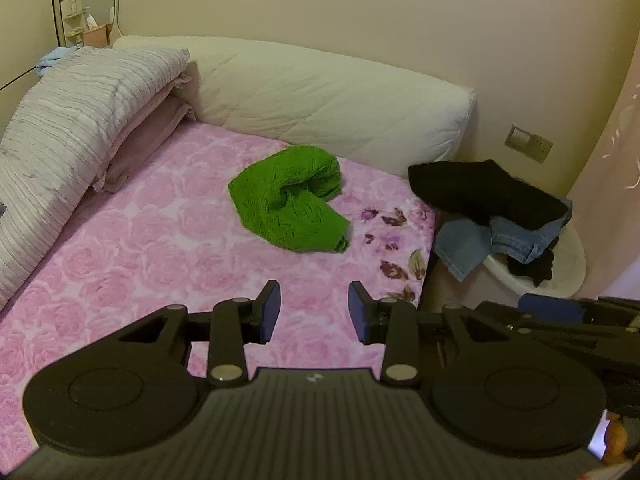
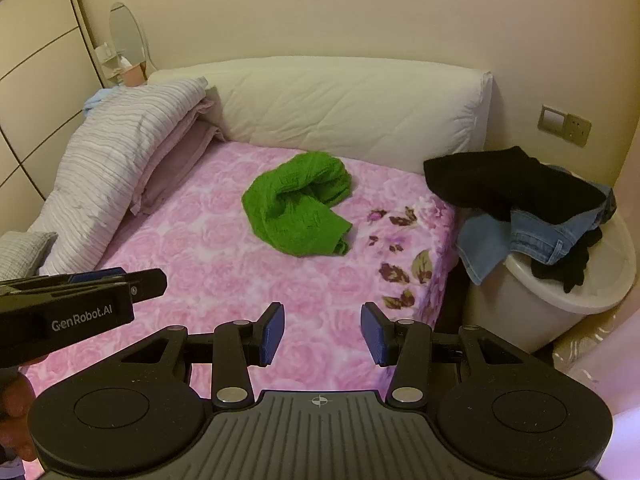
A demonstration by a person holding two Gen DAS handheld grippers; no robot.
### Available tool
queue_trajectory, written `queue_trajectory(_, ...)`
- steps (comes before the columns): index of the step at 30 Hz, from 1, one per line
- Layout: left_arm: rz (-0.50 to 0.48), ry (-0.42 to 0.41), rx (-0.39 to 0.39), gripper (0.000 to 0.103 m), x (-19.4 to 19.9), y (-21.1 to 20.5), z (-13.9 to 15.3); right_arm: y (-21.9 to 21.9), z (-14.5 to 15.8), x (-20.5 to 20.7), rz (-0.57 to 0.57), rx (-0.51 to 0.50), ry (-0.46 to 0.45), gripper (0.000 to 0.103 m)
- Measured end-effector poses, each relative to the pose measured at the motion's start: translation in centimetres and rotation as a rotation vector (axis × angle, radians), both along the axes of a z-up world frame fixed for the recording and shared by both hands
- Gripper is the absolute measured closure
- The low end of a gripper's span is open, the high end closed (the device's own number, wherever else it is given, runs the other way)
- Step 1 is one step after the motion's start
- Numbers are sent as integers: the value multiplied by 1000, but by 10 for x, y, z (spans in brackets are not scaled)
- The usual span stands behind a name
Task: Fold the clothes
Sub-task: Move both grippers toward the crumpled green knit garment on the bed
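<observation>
Left wrist view: both grippers' jaws spread, empty; black garment [image 1: 480, 192] hides most of the basket [image 1: 572, 264].

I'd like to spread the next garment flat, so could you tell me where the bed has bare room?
Bare sheet lies between the green knit and both open grippers, left and right, reaching the striped duvet. The white basket beside the bed is heaped with clothes.
</observation>
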State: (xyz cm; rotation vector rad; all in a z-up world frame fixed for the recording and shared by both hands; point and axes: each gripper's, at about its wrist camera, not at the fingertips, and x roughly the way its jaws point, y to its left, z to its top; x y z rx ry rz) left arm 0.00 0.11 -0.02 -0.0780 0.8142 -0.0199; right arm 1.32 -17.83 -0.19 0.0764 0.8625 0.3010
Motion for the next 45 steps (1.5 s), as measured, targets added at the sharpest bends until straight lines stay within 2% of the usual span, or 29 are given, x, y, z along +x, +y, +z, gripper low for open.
queue_trajectory(5, 4, 24, -10, 70, 0, 5, -1, -2, 0, -2, 11, -5, -11, 57)
queue_trajectory(8, 8, 34, -14, 70, 1, 9, -1, 11, -2, -2, 3, -49, -9, 57)
queue_trajectory(17, 23, 43, -22, 70, 9, 21, -2, 18, -2, 15, 9, -30, 14, 57)
queue_trajectory(27, 34, 81, -78, 70, 14, 41, -15, 34, -8, 26, 19, -56, 39, 57)
queue_trajectory(45, 95, 156, -77, 70, 47, 54, -41, 43, -31, 64, 63, -81, 104, 56)
